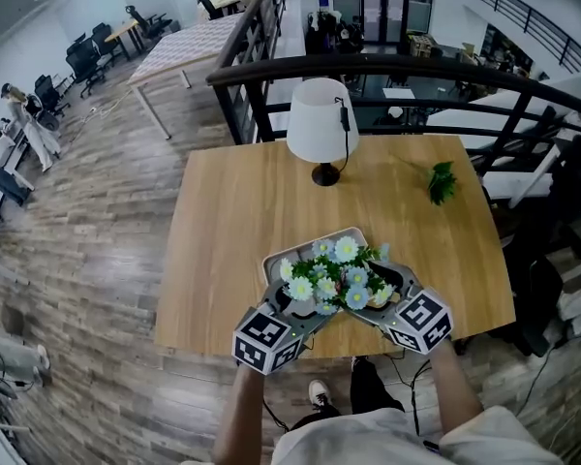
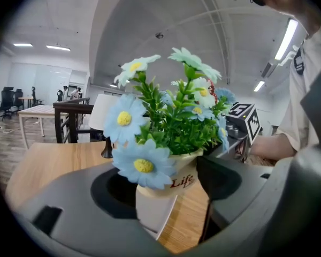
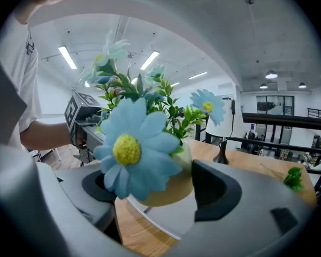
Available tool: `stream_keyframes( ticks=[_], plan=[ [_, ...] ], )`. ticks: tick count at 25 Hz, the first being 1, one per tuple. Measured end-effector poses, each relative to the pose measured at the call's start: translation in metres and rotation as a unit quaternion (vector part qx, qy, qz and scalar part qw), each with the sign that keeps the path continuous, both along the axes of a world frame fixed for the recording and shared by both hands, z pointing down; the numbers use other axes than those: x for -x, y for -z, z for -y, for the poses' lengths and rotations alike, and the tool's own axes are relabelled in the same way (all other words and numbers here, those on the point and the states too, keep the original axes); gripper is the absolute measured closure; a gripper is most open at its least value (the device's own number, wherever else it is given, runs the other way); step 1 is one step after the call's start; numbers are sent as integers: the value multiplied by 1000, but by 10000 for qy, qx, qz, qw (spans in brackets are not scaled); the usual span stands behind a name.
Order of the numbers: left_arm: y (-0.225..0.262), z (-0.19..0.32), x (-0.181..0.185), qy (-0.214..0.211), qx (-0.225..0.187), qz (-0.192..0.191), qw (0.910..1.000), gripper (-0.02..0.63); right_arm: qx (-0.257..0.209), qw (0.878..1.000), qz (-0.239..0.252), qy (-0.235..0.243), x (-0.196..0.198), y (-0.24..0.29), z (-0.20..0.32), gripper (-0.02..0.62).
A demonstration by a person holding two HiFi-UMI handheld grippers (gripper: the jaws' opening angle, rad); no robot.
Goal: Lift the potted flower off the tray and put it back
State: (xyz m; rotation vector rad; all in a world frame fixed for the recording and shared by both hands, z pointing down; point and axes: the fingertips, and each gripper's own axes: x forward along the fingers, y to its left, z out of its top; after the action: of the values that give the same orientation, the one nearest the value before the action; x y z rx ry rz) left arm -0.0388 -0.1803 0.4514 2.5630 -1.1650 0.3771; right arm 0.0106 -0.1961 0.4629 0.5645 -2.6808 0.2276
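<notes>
The potted flower [image 1: 334, 277], blue and white daisies in a small cream pot [image 2: 176, 178], is over the front part of the pale tray [image 1: 310, 243] near the table's front edge. My left gripper [image 1: 295, 303] closes on the pot from the left, and its jaws stand on either side of the pot in the left gripper view [image 2: 168, 189]. From the right, my right gripper [image 1: 382, 294] holds the same pot [image 3: 174, 189], with a big blue daisy hiding its left jaw [image 3: 155, 189]. A corner of the tray [image 3: 166, 221] shows just under the pot.
A white-shaded lamp [image 1: 321, 124] stands at the back middle of the wooden table [image 1: 223, 221]. A loose green sprig [image 1: 442, 182] lies at the back right. A dark railing [image 1: 387, 66] runs behind the table.
</notes>
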Motion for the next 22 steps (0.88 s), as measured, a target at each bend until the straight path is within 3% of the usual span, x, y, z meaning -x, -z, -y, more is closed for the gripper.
stream_keyframes(
  ticks=[22],
  plan=[
    [-111, 97, 6, 346, 712, 200, 9967, 244, 629, 9965, -338, 443, 9, -114, 99, 186]
  ],
)
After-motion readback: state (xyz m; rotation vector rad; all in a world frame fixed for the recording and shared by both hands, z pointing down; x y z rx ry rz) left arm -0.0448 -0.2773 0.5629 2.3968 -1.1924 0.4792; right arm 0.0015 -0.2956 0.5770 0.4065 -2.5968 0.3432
